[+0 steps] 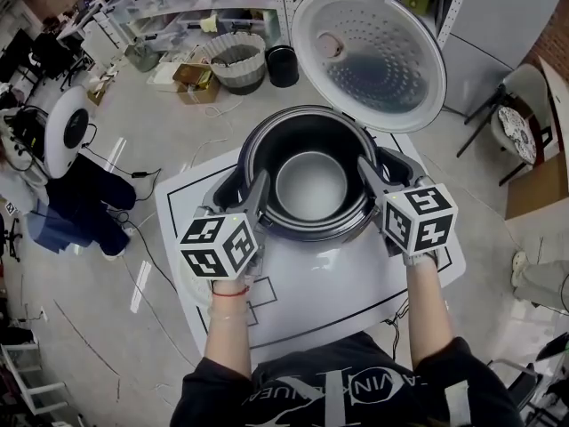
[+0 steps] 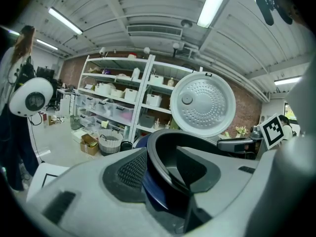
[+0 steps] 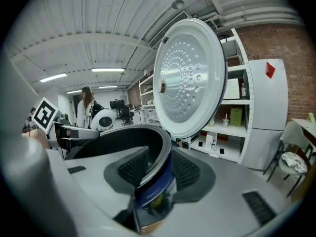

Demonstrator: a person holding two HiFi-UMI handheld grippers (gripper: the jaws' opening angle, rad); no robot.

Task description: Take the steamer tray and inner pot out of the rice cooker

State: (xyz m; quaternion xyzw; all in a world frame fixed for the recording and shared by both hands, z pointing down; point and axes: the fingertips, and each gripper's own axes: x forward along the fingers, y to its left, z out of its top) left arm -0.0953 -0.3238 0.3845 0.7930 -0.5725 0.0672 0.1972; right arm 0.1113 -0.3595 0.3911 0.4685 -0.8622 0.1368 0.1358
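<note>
While the round black metal inner pot (image 1: 309, 185) sits down inside the dark-blue rice cooker (image 1: 247, 154) on the white table (image 1: 338, 301), the left gripper (image 1: 258, 189) and right gripper (image 1: 369, 176) flank it on opposite sides. Each has its jaws spread astride the rim, unclamped. The raised white perforated lid (image 1: 369, 56) stands behind, so straight up looks free. I cannot make out a steamer tray.

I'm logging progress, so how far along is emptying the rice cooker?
Done: the lid stands open, and no steamer tray shows in the inner pot; where it went I cannot tell. In hand: the left claw and the right claw are open, each astride the pot's rim on opposite sides. Left: close on the rim and lift the pot out of the rice cooker.
</note>
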